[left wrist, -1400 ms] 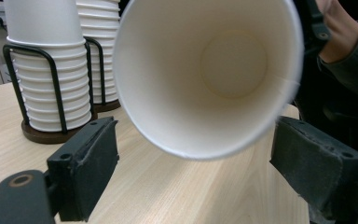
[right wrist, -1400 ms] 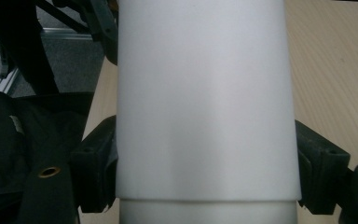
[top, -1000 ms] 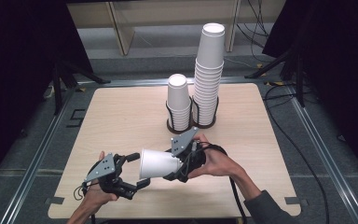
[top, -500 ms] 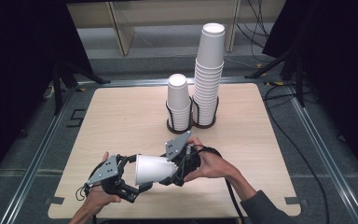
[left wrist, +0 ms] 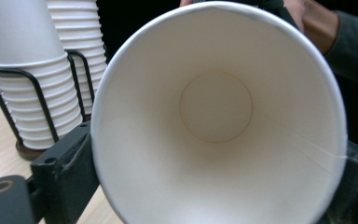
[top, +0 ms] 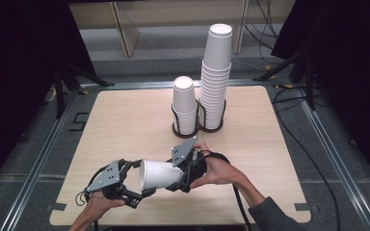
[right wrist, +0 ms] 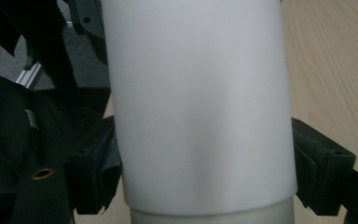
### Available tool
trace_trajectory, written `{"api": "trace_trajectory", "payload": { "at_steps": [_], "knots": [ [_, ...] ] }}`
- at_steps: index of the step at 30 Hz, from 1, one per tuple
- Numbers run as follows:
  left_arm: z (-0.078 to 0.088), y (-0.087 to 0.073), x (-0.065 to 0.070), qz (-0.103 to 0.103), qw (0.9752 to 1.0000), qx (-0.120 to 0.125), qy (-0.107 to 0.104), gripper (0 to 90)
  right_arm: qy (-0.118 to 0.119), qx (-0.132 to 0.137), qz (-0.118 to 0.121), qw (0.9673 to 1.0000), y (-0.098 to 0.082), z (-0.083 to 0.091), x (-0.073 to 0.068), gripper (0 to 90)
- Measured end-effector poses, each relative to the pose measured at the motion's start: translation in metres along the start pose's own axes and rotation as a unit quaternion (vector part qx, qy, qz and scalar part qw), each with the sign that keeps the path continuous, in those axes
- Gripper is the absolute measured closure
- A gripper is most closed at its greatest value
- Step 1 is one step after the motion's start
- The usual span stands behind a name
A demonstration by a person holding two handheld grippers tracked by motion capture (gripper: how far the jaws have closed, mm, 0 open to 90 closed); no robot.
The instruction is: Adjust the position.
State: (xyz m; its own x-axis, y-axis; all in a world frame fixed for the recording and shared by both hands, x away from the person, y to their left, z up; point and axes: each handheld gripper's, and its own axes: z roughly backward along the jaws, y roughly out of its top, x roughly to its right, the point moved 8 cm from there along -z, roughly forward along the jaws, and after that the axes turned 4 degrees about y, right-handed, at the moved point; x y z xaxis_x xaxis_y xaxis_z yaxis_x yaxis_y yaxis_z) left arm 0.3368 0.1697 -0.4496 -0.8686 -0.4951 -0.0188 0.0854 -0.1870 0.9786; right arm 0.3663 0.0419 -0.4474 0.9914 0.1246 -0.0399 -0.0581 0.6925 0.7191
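A pale wooden table sits in a dark room, cables trailing over the grey floor beyond it. At the far middle stands a black wire holder with two piles of white cups: the short stack on the left, the tall stack right beside it, touching. Down at the near edge, the action: one white paper cup lies on its side in the air between both tools, mouth toward the left. The right gripper has it clamped around the base end, jaws pressing each side of the wall, as the right gripper view shows close up. The left gripper has just been closing, and now its jaws sit against the rim on both sides; in the left gripper view we look straight down into the cup, round bottom plain to see, with a faint crease in the wall toward the rim at right
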Motion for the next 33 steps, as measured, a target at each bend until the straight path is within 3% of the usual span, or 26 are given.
{"api": "trace_trajectory", "payload": {
  "at_steps": [2, 3, 6, 7, 8, 11, 13, 16, 19, 21, 24, 28, 30, 31, 33],
  "knots": [
    [-0.004, -0.001, 0.002, 0.005, 1.0, 0.0, 0.002, 8.9, -0.026, -0.023, 0.005, 0.9994, -0.002, 0.002, 0.002, 17.7],
    [-0.003, -0.003, 0.001, -0.006, 0.9997, -0.02, 0.007, 8.9, -0.028, -0.027, 0.008, 0.9992, -0.002, 0.004, 0.001, 18.1],
    [-0.006, -0.003, 0.003, -0.01, 0.9996, -0.027, 0.009, 9.1, -0.044, -0.038, 0.023, 0.998, -0.001, 0.008, 0.001, 17.0],
    [-0.004, -0.005, 0.003, -0.017, 0.9987, -0.046, 0.015, 9.1, -0.048, -0.041, 0.023, 0.9977, -0.001, 0.009, 0.0, 16.7],
    [-0.005, -0.004, 0.003, -0.018, 0.9986, -0.047, 0.016, 9.1, -0.052, -0.044, 0.018, 0.9975, 0.0, 0.009, -0.002, 16.2],
    [-0.005, -0.004, 0.004, -0.023, 0.9977, -0.06, 0.021, 9.3, -0.051, -0.053, 0.017, 0.9971, -0.001, 0.006, -0.004, 15.9],
    [-0.007, -0.002, 0.005, -0.019, 0.998, -0.056, 0.023, 9.4, -0.052, -0.054, 0.013, 0.9971, -0.001, 0.003, -0.005, 15.8],
    [-0.005, -0.002, 0.005, -0.025, 0.9964, -0.076, 0.027, 9.5, -0.054, -0.055, 0.01, 0.997, -0.001, -0.002, -0.004, 15.8],
    [-0.006, -0.002, 0.005, -0.025, 0.9963, -0.078, 0.028, 9.5, -0.055, -0.056, 0.021, 0.9967, -0.002, -0.008, -0.002, 15.9],
    [-0.005, -0.003, 0.005, -0.026, 0.9951, -0.09, 0.031, 9.5, -0.046, -0.061, 0.009, 0.9971, -0.004, -0.012, -0.005, 15.9],
    [-0.007, -0.002, 0.007, -0.022, 0.9958, -0.084, 0.029, 9.5, -0.046, -0.062, 0.021, 0.9968, -0.005, -0.019, -0.002, 17.2],
    [-0.007, 0.0, 0.007, -0.022, 0.997, -0.07, 0.025, 7.8, -0.029, -0.048, 0.017, 0.9983, -0.005, -0.025, -0.002, 21.5],
    [-0.007, 0.003, 0.003, 0.018, 0.999, -0.032, 0.025, 5.8, -0.03, -0.031, 0.016, 0.9989, -0.003, -0.024, -0.001, 21.6],
    [-0.007, 0.004, 0.001, 0.036, 0.999, -0.011, 0.023, 5.0, -0.028, -0.019, 0.002, 0.9994, -0.002, -0.022, -0.002, 21.6],
    [-0.004, 0.006, -0.005, 0.068, 0.9971, 0.009, 0.033, 3.4, -0.026, 0.011, -0.017, 0.9995, 0.002, -0.018, 0.0, 21.7]
  ]
}}
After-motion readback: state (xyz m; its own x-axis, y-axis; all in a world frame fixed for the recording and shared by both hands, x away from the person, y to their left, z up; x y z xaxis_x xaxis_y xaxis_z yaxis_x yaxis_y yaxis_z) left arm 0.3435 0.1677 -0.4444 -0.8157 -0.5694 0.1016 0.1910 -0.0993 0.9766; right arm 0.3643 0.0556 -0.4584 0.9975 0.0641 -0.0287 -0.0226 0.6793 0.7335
